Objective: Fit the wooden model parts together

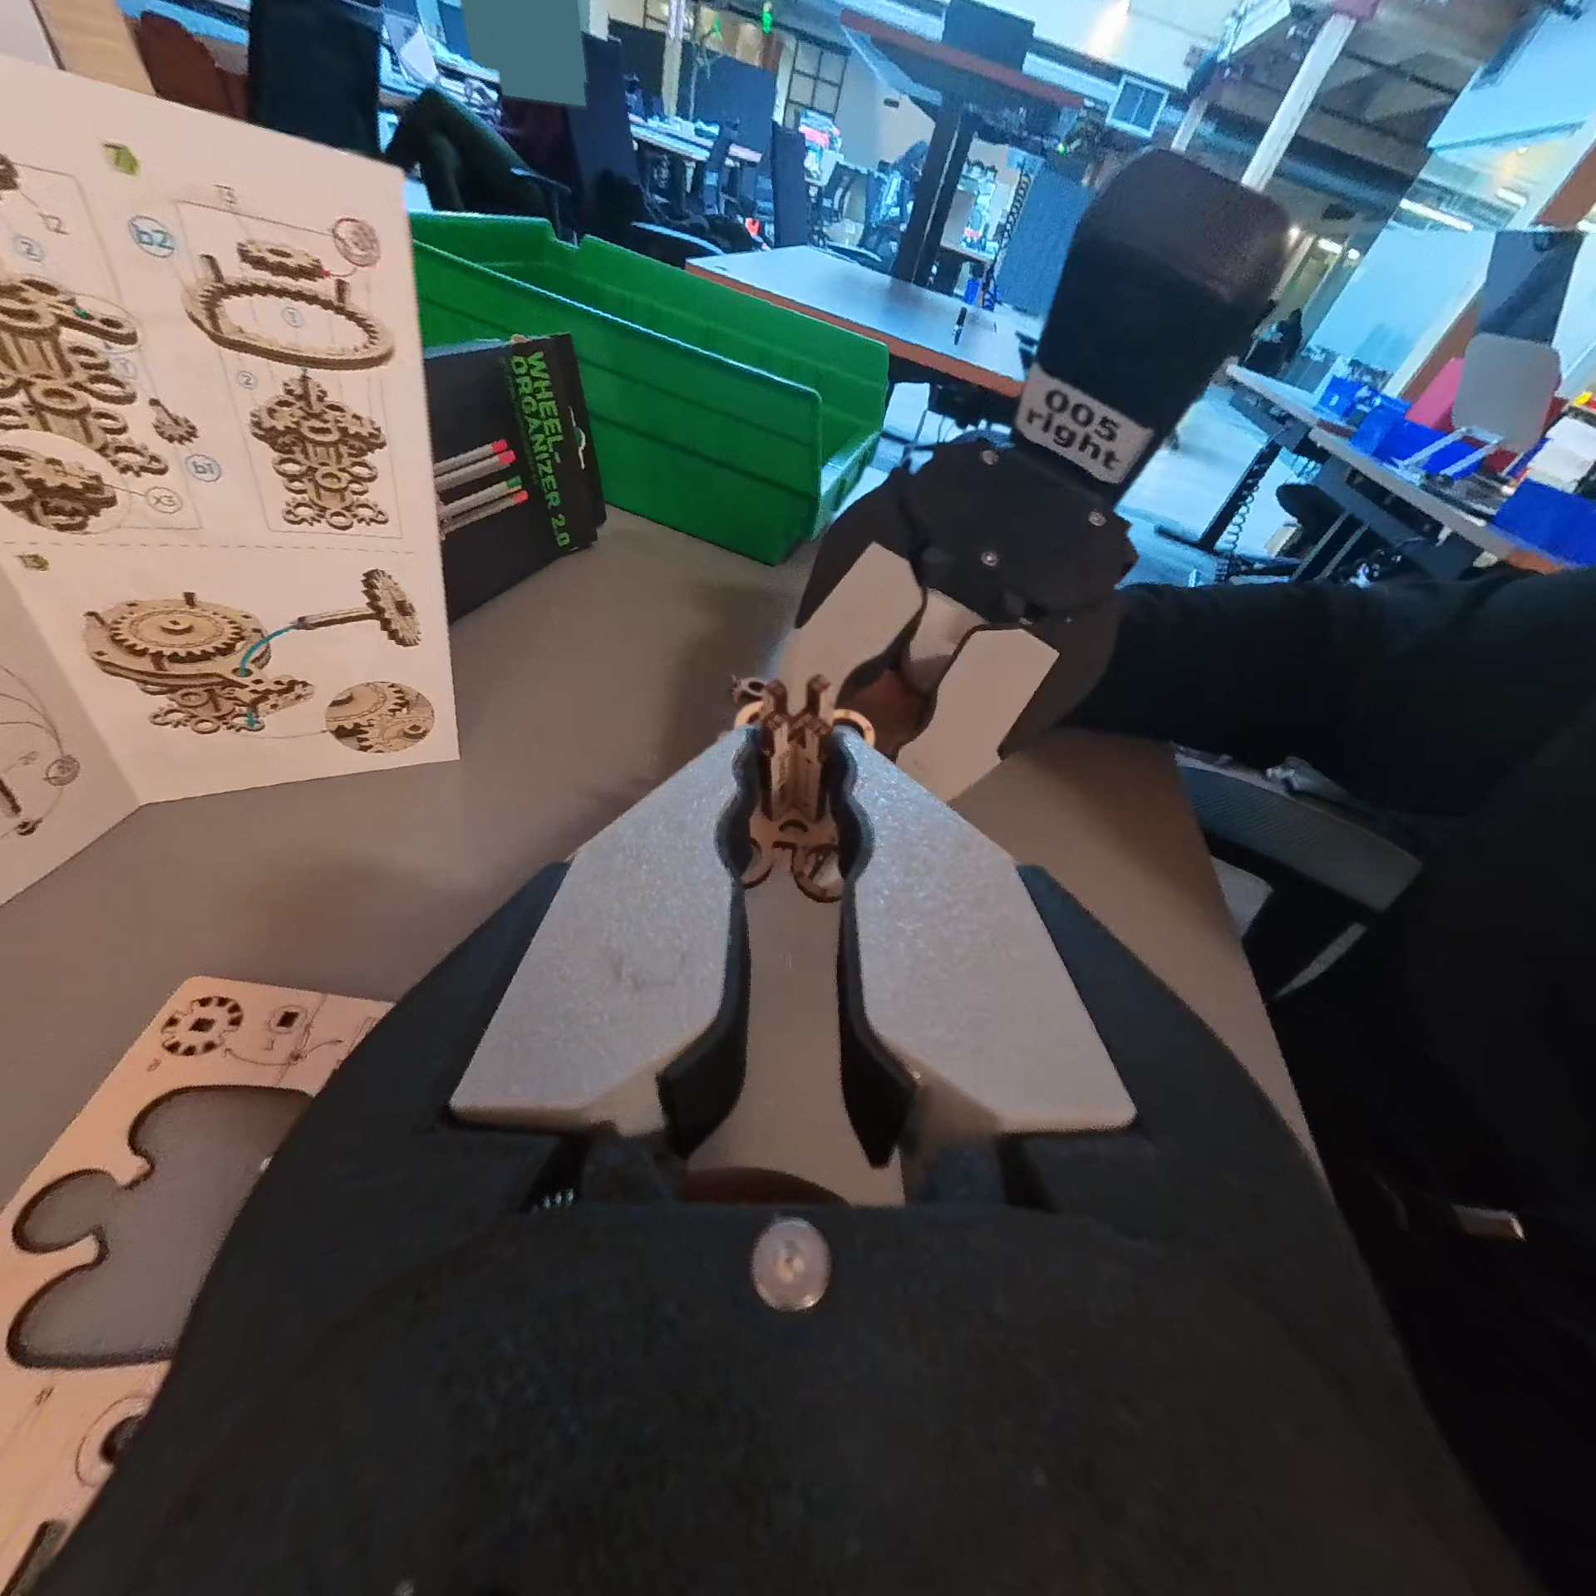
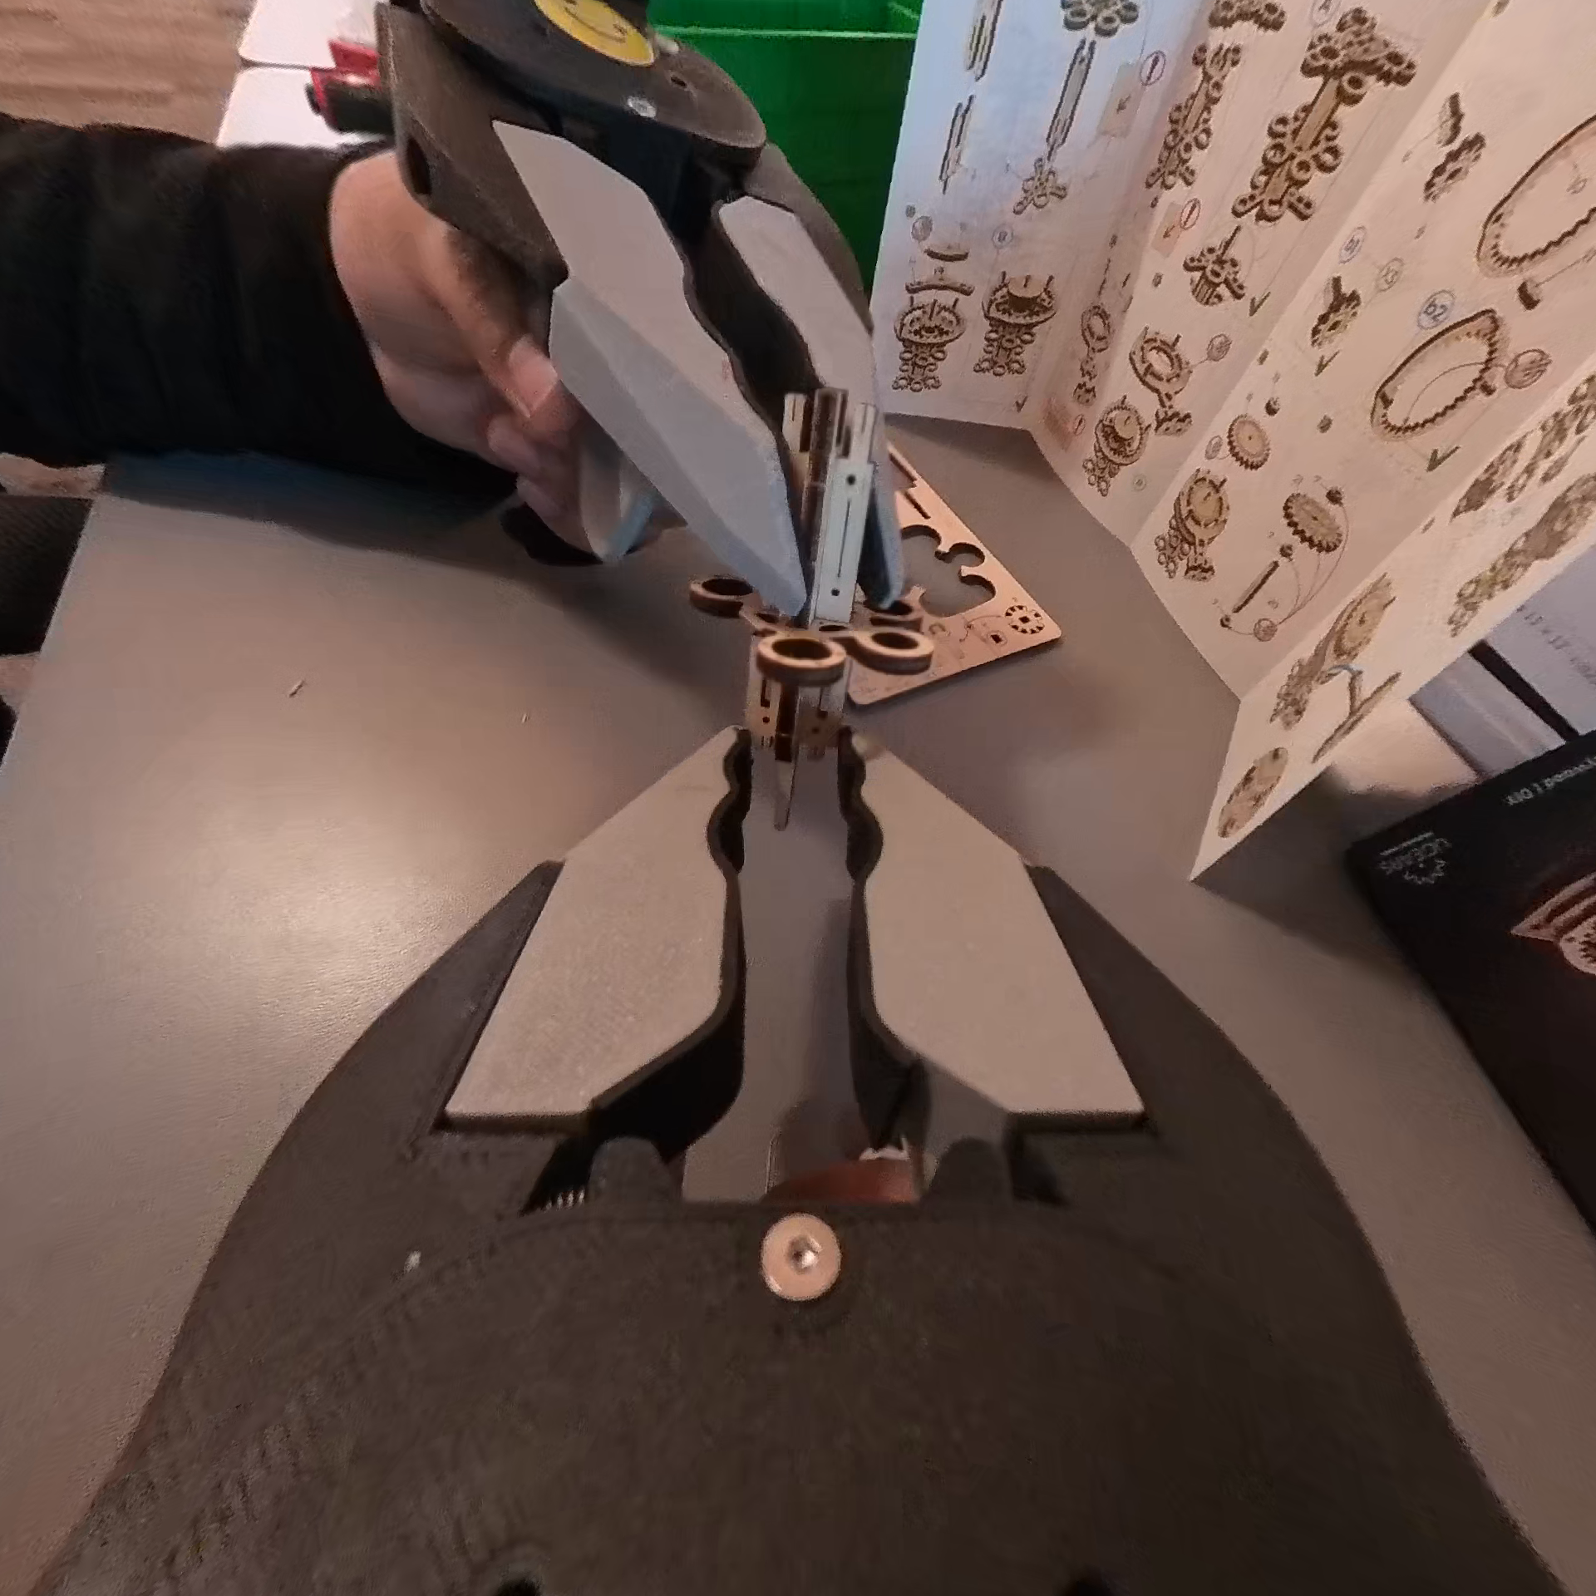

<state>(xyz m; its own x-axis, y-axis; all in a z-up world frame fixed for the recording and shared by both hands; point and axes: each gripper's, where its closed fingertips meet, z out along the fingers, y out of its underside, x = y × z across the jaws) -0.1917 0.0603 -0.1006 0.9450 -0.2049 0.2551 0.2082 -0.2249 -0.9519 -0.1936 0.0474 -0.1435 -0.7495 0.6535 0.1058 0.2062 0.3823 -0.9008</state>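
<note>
slippage is the main risk, as i judge it. the left gripper (image 1: 790, 777) is clamped narrow on the wooden subassembly (image 1: 793, 794), a slim stack of laser-cut plates held above the grey table (image 1: 553, 691), and only the fingertips bear on it. the right gripper (image 2: 790, 751) has its jaws close together around the lower end of that same piece (image 2: 790, 721), just at the tips; whether they truly pinch it or merely bracket it i cannot tell. if the two tools push out of line, the thin tabs could bend or snap, or the stack could twist out of the left grip and drop to the table. a push too hard could also spread plates that are already joined.

the right wrist view shows what the left one hides: the ringed plate (image 2: 799, 661) with its round loops sitting across the stack, the long slotted side of the stack between the left gripper's pads (image 2: 691, 449), and the person's hand (image 2: 449, 345) on the left tool. it also shows the punched-out parts sheet (image 2: 967, 630) lying flat beyond the piece.

the left wrist view gives other things: the right tool seen from outside (image 1: 941, 656), a green bin (image 1: 691, 389) behind, a dark box (image 1: 518, 466) standing by the folded instruction sheet (image 1: 216, 432), and the parts sheet close by (image 1: 129, 1166).
</note>
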